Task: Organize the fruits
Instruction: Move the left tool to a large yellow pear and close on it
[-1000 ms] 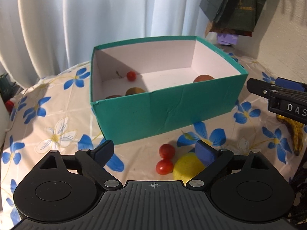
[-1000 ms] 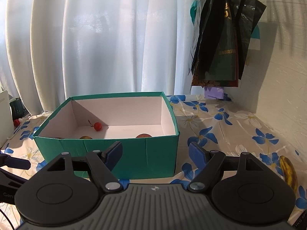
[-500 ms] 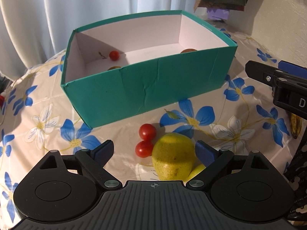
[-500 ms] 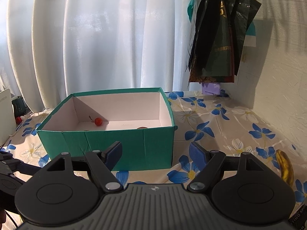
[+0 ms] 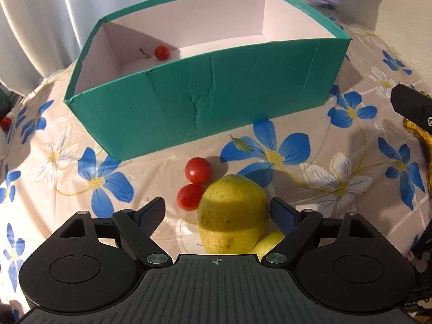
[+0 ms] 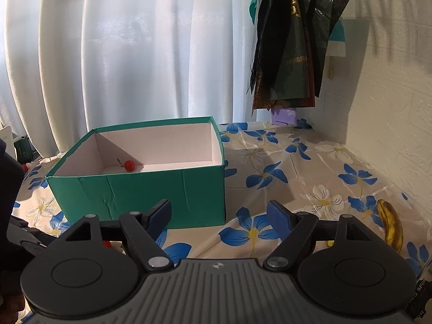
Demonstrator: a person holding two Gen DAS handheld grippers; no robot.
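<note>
The left gripper (image 5: 217, 212) straddles the pear (image 5: 232, 213) on the table (image 5: 310, 148), fingers apart — closing off-centre could knock the two tomatoes (image 5: 197, 170) rolling. The right gripper (image 6: 220, 213) hangs open.

Three cherry tomatoes: one (image 5: 162, 52) inside green box (image 5: 205, 102), two (image 5: 198, 170) (image 5: 189, 196) in front of it. One pear (image 5: 232, 213). One banana (image 6: 390, 222) right of box. One box.

Pear (image 5: 232, 213) before box (image 5: 202, 108) — tomatoes (image 5: 197, 170) between, banana (image 6: 391, 224) right
</note>
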